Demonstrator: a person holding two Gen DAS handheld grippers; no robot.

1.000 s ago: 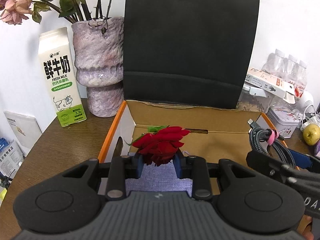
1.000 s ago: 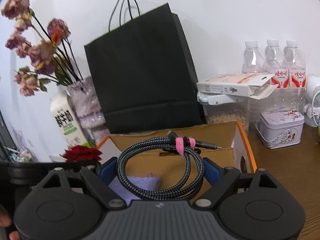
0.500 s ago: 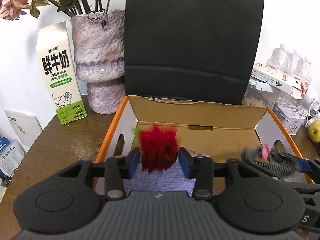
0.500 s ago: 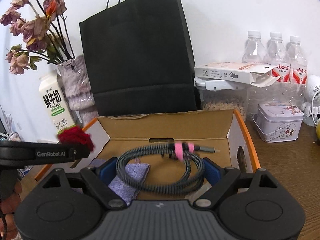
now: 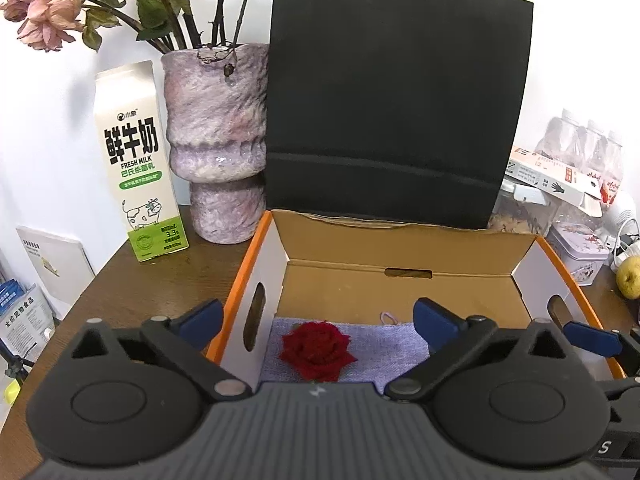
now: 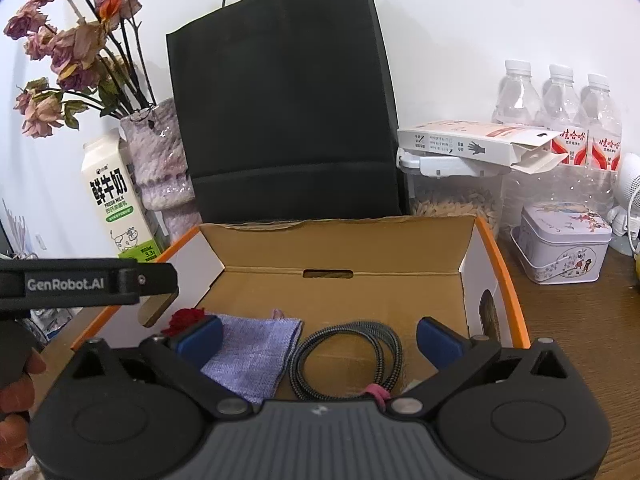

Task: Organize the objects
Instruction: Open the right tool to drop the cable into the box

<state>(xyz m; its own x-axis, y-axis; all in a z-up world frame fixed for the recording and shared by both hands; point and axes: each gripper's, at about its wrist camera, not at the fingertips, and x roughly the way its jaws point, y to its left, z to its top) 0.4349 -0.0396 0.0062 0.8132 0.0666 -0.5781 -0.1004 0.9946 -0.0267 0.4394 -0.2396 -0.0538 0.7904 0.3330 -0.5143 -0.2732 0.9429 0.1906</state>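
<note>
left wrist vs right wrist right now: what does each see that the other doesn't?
Left wrist only: the yellow-green fruit at the far right.

Right wrist only: the coiled cable on the box floor, and the left gripper's body marked GenRobot.AI.

Both: cardboard box, red rose on the purple cloth, black bag, milk carton.

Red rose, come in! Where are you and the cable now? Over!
Left hand-held gripper open, right hand-held gripper open, both empty. Red rose on purple cloth inside cardboard box; coiled cable beside it. Nothing blocking.
</note>
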